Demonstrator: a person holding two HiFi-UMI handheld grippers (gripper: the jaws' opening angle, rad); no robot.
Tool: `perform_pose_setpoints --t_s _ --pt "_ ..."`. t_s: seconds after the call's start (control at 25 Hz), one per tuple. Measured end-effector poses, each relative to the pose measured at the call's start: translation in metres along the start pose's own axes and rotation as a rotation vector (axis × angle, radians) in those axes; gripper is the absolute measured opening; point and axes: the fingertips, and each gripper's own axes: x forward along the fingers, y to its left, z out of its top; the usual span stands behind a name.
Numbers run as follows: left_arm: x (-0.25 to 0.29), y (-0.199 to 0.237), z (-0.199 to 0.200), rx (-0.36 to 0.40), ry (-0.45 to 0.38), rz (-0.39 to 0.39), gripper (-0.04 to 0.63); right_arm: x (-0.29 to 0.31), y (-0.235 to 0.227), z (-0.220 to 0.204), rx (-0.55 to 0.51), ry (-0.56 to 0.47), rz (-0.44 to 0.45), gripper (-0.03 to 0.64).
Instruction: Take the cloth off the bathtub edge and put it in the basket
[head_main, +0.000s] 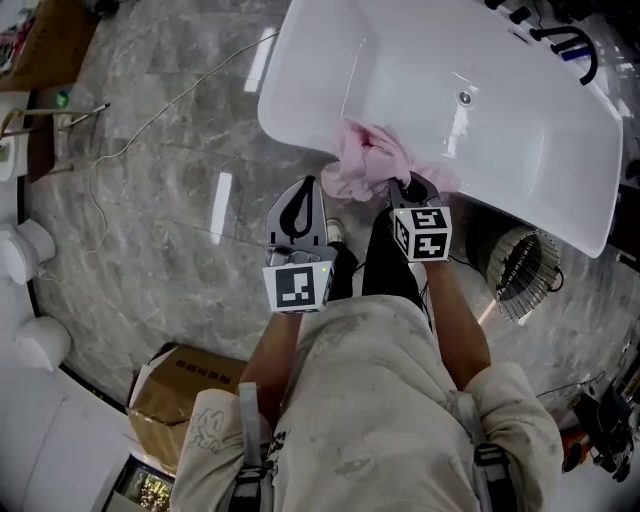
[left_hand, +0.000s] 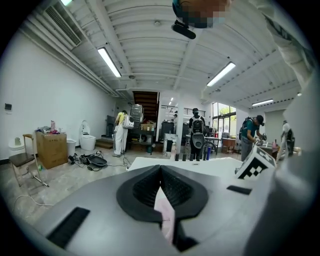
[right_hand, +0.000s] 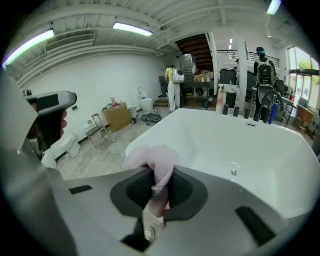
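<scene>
A pink cloth (head_main: 368, 158) lies bunched over the near rim of the white bathtub (head_main: 440, 60). My right gripper (head_main: 405, 186) is shut on the cloth's near edge. In the right gripper view the cloth (right_hand: 151, 158) is pinched between the dark pads and bulges out over the tub rim (right_hand: 200, 135). My left gripper (head_main: 309, 186) hangs just left of the cloth with its jaws together. In the left gripper view its tips (left_hand: 160, 170) meet, and only a pale pink sliver shows in the slit below them. A round wire basket (head_main: 524, 272) stands on the floor to the right, beside the tub.
Grey marble floor surrounds the tub, with a thin cable (head_main: 150, 120) looping across it. A cardboard box (head_main: 176, 398) sits near my left side, white toilets (head_main: 26, 250) at the far left. A black faucet (head_main: 572, 40) is on the tub's far rim. People (left_hand: 120, 132) stand far off.
</scene>
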Motion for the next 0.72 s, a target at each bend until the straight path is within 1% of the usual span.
perform_pose_setpoints --t_s 0.12,0.28,0.36,0.72 --pt "-0.008 -0.003 0.018 0.001 -0.034 -0.02 0.003 -0.029 0.0 0.024 0.038 -0.087 -0.031 0.031" --pt "-0.019 -0.008 0.048 -0.011 -0.07 -0.044 0.003 -0.075 0.002 0.059 0.053 -0.2 -0.071 0.031" --pt "-0.024 -0.014 0.065 -0.004 -0.091 -0.059 0.003 -0.101 0.0 0.078 0.059 -0.262 -0.096 0.031" --pt "-0.046 -0.053 0.14 0.038 -0.231 -0.181 0.003 -0.227 -0.013 0.147 0.091 -0.551 -0.238 0.031"
